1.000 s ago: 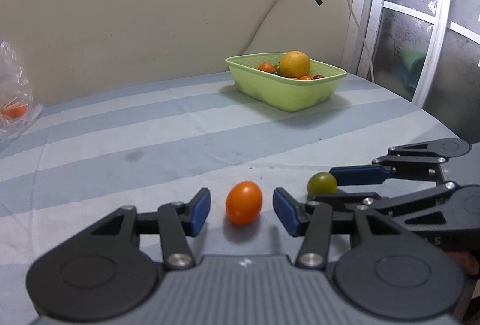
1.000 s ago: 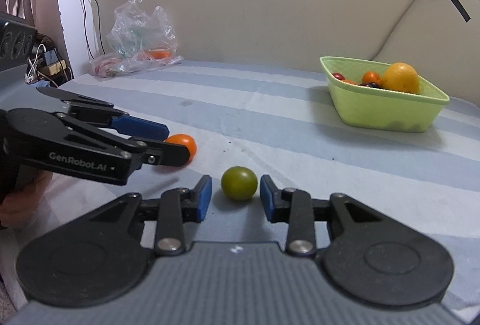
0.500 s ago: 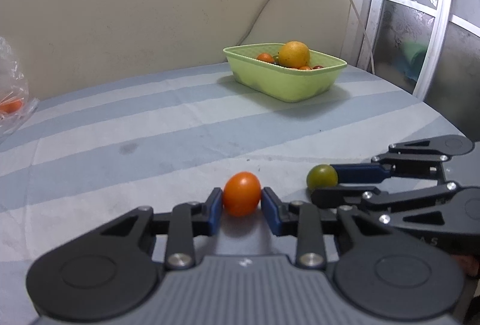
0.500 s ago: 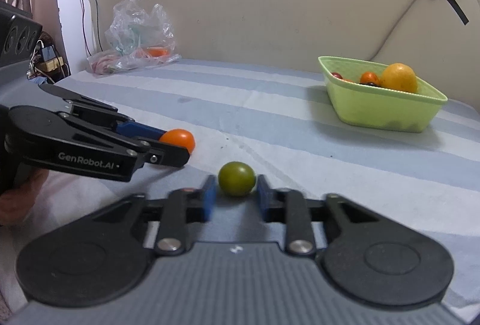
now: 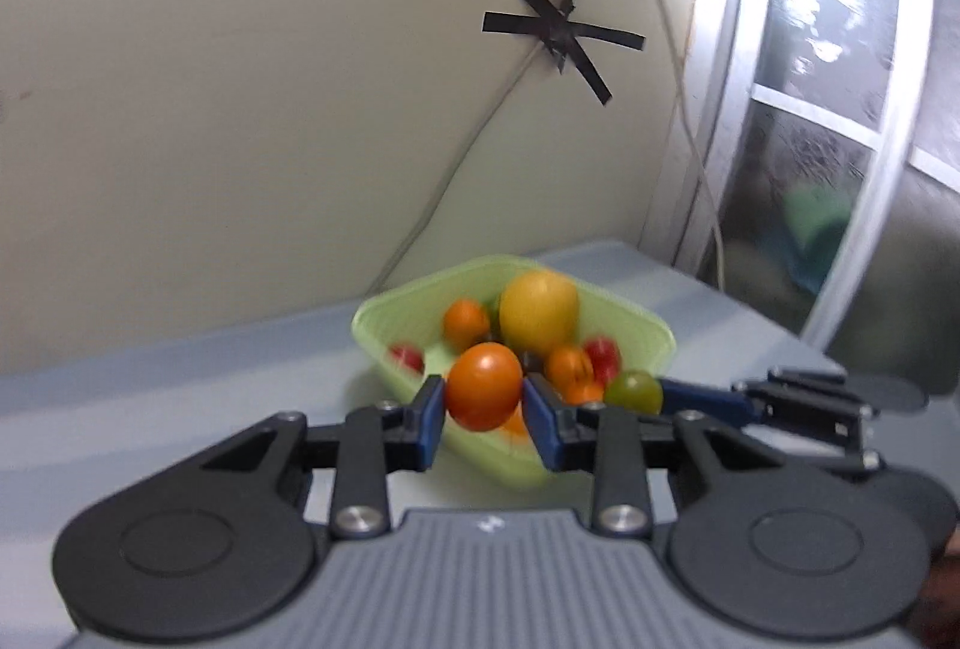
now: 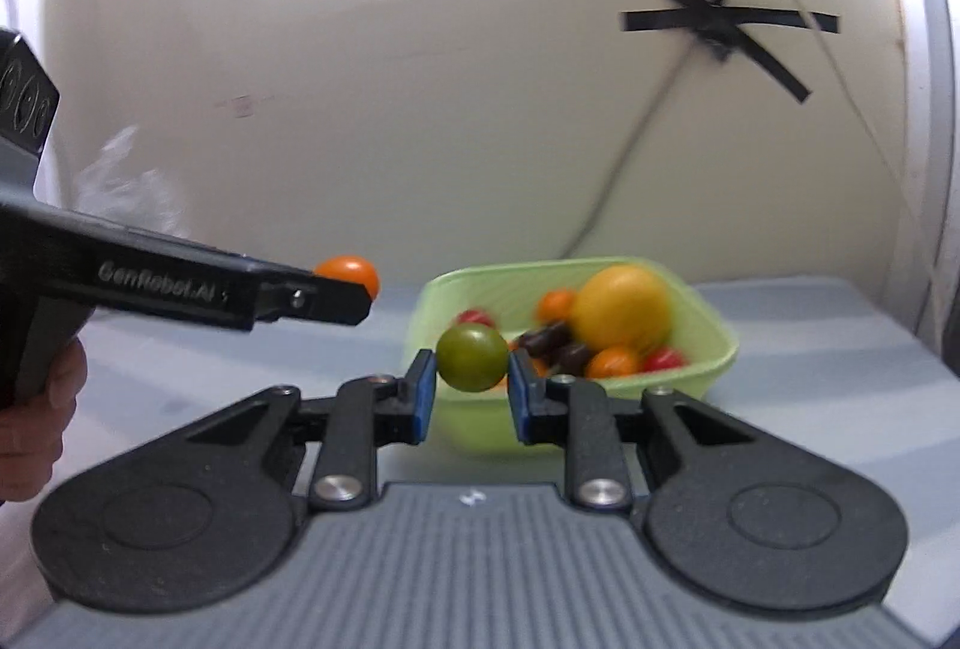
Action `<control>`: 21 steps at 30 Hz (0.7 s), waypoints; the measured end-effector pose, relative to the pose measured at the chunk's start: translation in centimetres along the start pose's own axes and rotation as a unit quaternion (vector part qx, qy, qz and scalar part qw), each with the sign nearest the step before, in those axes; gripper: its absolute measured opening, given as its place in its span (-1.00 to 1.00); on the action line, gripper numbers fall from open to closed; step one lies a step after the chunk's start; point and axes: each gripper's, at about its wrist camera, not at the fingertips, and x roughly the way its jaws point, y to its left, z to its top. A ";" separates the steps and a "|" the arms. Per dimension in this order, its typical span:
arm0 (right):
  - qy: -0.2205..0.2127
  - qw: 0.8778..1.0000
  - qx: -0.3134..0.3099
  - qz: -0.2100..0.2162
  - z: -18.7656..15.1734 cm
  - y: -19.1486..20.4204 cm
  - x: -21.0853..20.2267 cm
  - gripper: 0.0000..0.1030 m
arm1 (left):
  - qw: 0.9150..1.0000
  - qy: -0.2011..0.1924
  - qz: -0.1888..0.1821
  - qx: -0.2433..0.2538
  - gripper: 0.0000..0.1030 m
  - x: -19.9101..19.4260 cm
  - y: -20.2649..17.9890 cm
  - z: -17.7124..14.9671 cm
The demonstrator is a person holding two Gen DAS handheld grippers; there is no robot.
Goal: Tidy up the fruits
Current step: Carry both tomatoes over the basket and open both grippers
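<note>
My left gripper (image 5: 483,412) is shut on an orange tomato (image 5: 483,393) and holds it in the air at the near rim of a light green basket (image 5: 651,328). My right gripper (image 6: 469,382) is shut on a green tomato (image 6: 471,356), lifted just in front of the same basket (image 6: 714,343). In the left wrist view the green tomato (image 5: 633,390) shows at the right between the other gripper's blue pads. In the right wrist view the orange tomato (image 6: 348,272) peeks out behind the left gripper's black finger. The basket holds a large yellow-orange fruit (image 6: 621,312) and several small tomatoes.
The basket stands on a blue-and-white striped cloth (image 6: 840,343) near the cream wall. A cable (image 5: 456,169) taped with black tape runs down the wall to a power strip. A window frame (image 5: 888,121) is at the right. A hand (image 6: 36,409) holds the left gripper; a plastic bag (image 6: 126,187) is far left.
Both grippers closed on their tomatoes, lifted them off the cloth and carried them forward to the green basket, which now looms close in both views.
</note>
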 end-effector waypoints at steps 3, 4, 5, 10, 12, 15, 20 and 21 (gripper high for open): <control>0.010 1.000 0.006 -0.022 0.2 -1.7 2.4 -0.45 | 1.000 0.014 -0.016 -0.016 -0.44 3.8 0.4 1.7; 0.014 1.000 0.011 -0.025 0.1 -2.1 3.0 -0.45 | 0.999 0.020 -0.020 -0.020 -0.44 4.9 0.5 1.9; 0.018 0.999 0.016 -0.024 0.1 -2.6 3.4 -0.44 | 0.999 0.026 -0.021 -0.022 -0.44 6.0 0.6 2.1; 0.014 0.999 0.025 -0.024 -0.2 -3.3 4.3 -0.38 | 0.998 0.048 -0.021 -0.028 -0.40 9.4 0.8 2.0; 0.009 0.999 0.025 -0.024 -0.2 -3.3 4.0 -0.35 | 0.998 0.046 -0.023 -0.037 -0.36 9.8 1.0 2.0; 0.004 0.999 0.030 -0.025 -0.5 -3.4 3.3 -0.35 | 0.998 0.037 -0.021 -0.054 -0.27 9.1 1.6 2.2; -0.010 0.998 0.057 -0.025 -0.3 -3.8 2.2 -0.35 | 0.998 0.027 0.007 -0.058 -0.20 5.4 1.9 2.0; -0.011 0.998 0.061 -0.023 -0.3 -3.8 1.9 -0.35 | 0.998 0.023 0.019 -0.054 -0.13 4.4 1.7 1.7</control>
